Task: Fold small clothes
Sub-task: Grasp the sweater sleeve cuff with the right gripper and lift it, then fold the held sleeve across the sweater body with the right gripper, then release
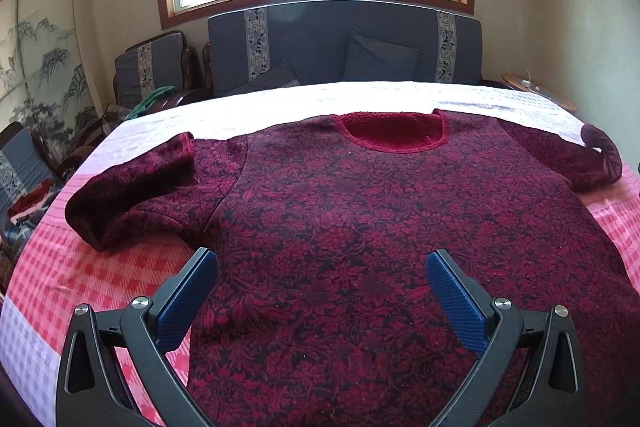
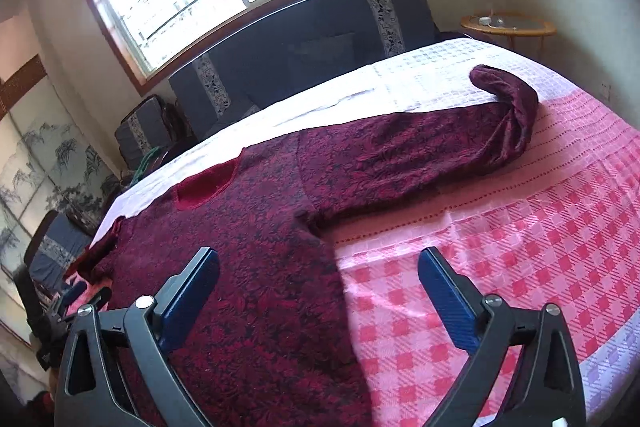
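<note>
A dark red flowered sweater [image 1: 360, 219] lies flat, front up, on a pink and white checked cloth [image 1: 80, 267], neckline [image 1: 390, 133] at the far side. Its left sleeve [image 1: 132, 195] is bent inward; the right sleeve [image 2: 420, 151] stretches out with its cuff [image 2: 508, 95] curled over. My left gripper [image 1: 320, 263] hovers open over the lower body of the sweater, nothing between its blue pads [image 1: 188, 303]. My right gripper [image 2: 318, 267] is open above the sweater's right side edge, below the armpit, its pads [image 2: 448, 299] apart and holding nothing. In the right wrist view the left gripper [image 2: 76, 295] shows at far left.
A grey sofa [image 1: 344, 43] with cushions stands behind the table under a window. A grey armchair [image 1: 152, 67] is at the left, a painted screen [image 1: 44, 67] beyond it. A round wooden side table [image 2: 508, 25] stands at the back right.
</note>
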`<state>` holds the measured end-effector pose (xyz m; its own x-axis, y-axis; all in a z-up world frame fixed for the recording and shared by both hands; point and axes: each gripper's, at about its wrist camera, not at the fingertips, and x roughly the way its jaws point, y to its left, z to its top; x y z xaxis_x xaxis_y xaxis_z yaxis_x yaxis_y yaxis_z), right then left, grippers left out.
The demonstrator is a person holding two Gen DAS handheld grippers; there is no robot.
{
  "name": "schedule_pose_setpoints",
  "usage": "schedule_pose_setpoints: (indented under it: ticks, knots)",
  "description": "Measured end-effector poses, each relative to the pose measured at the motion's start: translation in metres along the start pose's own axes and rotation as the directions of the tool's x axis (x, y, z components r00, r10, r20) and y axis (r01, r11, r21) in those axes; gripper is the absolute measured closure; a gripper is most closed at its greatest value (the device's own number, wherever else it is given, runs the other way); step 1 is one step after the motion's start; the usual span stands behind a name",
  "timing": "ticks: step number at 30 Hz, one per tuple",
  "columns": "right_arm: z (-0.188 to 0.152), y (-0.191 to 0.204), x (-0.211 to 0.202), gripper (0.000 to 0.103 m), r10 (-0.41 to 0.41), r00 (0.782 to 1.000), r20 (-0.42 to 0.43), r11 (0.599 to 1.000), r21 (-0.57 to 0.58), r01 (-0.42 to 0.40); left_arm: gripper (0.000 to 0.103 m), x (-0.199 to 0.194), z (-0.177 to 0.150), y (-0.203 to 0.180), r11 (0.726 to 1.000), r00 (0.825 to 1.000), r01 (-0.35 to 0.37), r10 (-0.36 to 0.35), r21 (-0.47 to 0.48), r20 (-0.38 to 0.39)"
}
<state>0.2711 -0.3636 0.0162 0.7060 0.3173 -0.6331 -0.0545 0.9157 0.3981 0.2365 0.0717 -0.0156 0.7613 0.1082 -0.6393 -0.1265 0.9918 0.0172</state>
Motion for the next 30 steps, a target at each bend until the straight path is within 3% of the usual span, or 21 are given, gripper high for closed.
schedule_pose_setpoints:
  ticks: [1, 2, 5, 8, 10, 15, 18, 20, 21, 22, 25, 27, 28, 30]
  knots:
    - [0.011, -0.023, 0.006, 0.034, -0.009, 1.0, -0.005, 0.998, 0.061, 0.01, 0.0, 0.007, -0.002, 0.005, 1.0, 1.0, 0.002, -0.002, -0.022, -0.013]
    - [0.022, -0.047, 0.013, 0.038, -0.013, 1.0, -0.009, 0.992, 0.126, 0.014, 0.0, 0.015, -0.004, 0.009, 0.999, 1.0, 0.005, -0.006, -0.045, -0.029]
    - [0.05, -0.11, 0.027, 0.041, -0.083, 0.996, -0.012, 0.957, 0.28, 0.083, 0.0, 0.029, -0.009, 0.024, 0.99, 0.994, 0.058, -0.069, -0.127, -0.088]
    - [0.076, -0.14, 0.033, 0.041, -0.231, 0.973, -0.015, 0.926, 0.303, 0.225, 0.0, 0.03, -0.012, 0.032, 0.981, 0.992, 0.072, -0.089, -0.18, -0.085]
    - [0.091, -0.14, 0.038, 0.039, -0.304, 0.953, -0.009, 0.914, 0.279, 0.294, 0.0, 0.031, -0.013, 0.033, 0.979, 0.992, 0.07, -0.088, -0.19, -0.087]
    - [0.124, -0.113, 0.078, 0.031, -0.477, 0.879, -0.005, 0.877, 0.064, 0.477, 0.0, 0.034, -0.013, 0.029, 0.982, 0.992, 0.052, -0.072, -0.181, -0.108]
    - [0.139, -0.117, 0.105, 0.036, -0.57, 0.822, -0.009, 0.822, -0.028, 0.569, 0.0, 0.036, -0.013, 0.031, 0.982, 0.991, 0.05, -0.072, -0.183, -0.115]
    - [0.148, -0.13, 0.12, 0.052, -0.614, 0.789, -0.033, 0.789, -0.063, 0.611, 0.0, 0.039, -0.012, 0.032, 0.981, 0.99, 0.052, -0.076, -0.187, -0.123]
    - [0.151, -0.14, 0.125, 0.082, -0.61, 0.79, -0.063, 0.792, -0.056, 0.608, 0.0, 0.04, -0.012, 0.032, 0.98, 0.989, 0.057, -0.082, -0.19, -0.126]
    - [0.155, -0.152, 0.125, 0.093, -0.577, 0.811, -0.095, 0.815, -0.014, 0.579, 0.0, 0.04, -0.012, 0.033, 0.979, 0.988, 0.061, -0.087, -0.195, -0.129]
    - [0.16, -0.17, 0.099, 0.093, -0.457, 0.888, -0.055, 0.874, 0.158, 0.459, 0.0, 0.041, -0.013, 0.036, 0.974, 0.986, 0.076, -0.105, -0.215, -0.126]
    - [0.156, -0.171, 0.08, 0.093, -0.269, 0.963, -0.005, 0.919, 0.298, 0.258, 0.0, 0.041, -0.014, 0.039, 0.97, 0.986, 0.082, -0.113, -0.23, -0.123]
    - [0.154, -0.168, 0.073, 0.093, -0.175, 0.984, 0.025, 0.918, 0.366, 0.154, 0.0, 0.041, -0.014, 0.04, 0.968, 0.986, 0.084, -0.114, -0.235, -0.121]
    - [0.153, -0.144, 0.066, 0.093, -0.056, 0.996, 0.068, 0.916, 0.4, 0.024, 0.0, 0.039, -0.015, 0.041, 0.967, 0.986, 0.086, -0.117, -0.24, -0.118]
